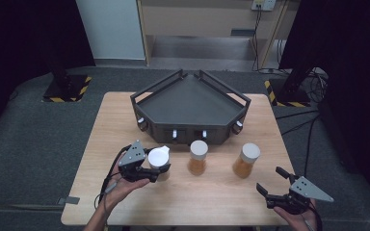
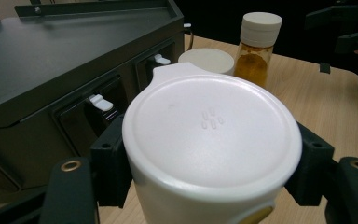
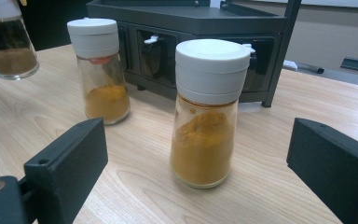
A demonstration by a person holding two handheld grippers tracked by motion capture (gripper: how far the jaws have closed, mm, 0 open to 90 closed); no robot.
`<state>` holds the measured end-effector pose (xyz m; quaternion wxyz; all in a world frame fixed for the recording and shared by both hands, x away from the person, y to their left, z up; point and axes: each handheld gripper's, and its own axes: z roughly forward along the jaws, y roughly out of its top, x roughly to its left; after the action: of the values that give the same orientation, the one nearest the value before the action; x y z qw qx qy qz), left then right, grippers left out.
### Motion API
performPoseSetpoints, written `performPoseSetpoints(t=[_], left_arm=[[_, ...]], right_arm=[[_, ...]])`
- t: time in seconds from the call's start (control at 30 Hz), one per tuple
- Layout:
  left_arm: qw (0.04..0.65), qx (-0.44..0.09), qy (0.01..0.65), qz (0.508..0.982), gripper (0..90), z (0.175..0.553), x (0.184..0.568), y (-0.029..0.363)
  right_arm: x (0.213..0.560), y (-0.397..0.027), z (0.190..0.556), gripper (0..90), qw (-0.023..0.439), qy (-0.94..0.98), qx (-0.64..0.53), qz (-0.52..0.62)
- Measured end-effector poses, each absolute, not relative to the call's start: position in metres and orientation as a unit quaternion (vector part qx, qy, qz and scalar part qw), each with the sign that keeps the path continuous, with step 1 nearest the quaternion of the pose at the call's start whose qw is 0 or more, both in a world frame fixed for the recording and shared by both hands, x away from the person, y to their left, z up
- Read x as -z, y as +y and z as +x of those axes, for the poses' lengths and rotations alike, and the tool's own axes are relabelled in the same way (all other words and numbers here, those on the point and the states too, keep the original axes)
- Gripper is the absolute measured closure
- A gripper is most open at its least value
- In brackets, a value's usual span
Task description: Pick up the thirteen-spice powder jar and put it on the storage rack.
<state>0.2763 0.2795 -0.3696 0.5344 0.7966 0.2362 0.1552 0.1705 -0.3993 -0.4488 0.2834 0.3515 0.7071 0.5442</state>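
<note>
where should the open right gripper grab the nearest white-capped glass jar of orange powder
Take the white-capped glass jar of orange powder around its ribbed white cap, coming level from the table's near edge. It stands upright, centred between the right gripper's open jaws, and the glass narrows beneath.

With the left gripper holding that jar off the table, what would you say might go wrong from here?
1. The left gripper clamps the jar just under its lid, so it may slip or tilt.
2. The rack stands close behind; the jar could knock its front edge.
3. The middle jar stands near and might get bumped.
</note>
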Motion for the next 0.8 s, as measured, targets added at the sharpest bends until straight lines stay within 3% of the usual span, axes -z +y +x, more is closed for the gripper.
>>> performPoseSetpoints(t=[0.8], left_arm=[[0.529, -0.157, 0.229, 0.802, 29.5, 0.287, 0.336, 0.282]], right_arm=[[0.449, -0.398, 0.170, 5.0, 0.289, 0.708, -0.542, 0.348]])
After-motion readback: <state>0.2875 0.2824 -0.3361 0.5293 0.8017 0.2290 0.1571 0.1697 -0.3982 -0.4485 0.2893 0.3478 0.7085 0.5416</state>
